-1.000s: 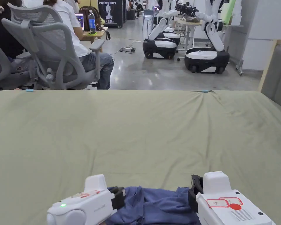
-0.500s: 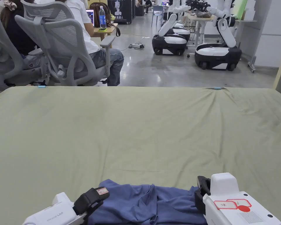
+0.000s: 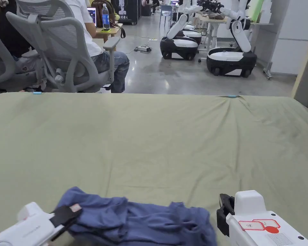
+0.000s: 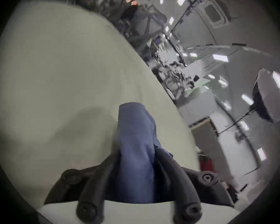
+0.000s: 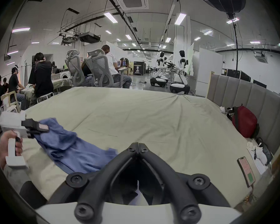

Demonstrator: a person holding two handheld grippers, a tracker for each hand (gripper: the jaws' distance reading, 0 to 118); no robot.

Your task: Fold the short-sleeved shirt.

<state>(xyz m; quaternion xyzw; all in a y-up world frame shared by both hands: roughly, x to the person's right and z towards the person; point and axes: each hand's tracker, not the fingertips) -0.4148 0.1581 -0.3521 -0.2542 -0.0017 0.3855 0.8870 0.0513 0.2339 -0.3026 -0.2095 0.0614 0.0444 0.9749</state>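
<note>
We see the blue short-sleeved shirt (image 3: 140,219) bunched along the near edge of the green-covered bed (image 3: 156,141), stretching from the near left toward the middle. Our left gripper (image 3: 65,215) clamps both jaws on the shirt's left end; in the left gripper view the blue cloth (image 4: 136,148) runs up between its jaws. Our right gripper (image 5: 138,144) sits just right of the shirt with its jaws closed tip to tip and no cloth between them. A red bag (image 5: 244,122) and a phone (image 5: 246,171) lie on the right side of the bed, well apart from the shirt
</note>
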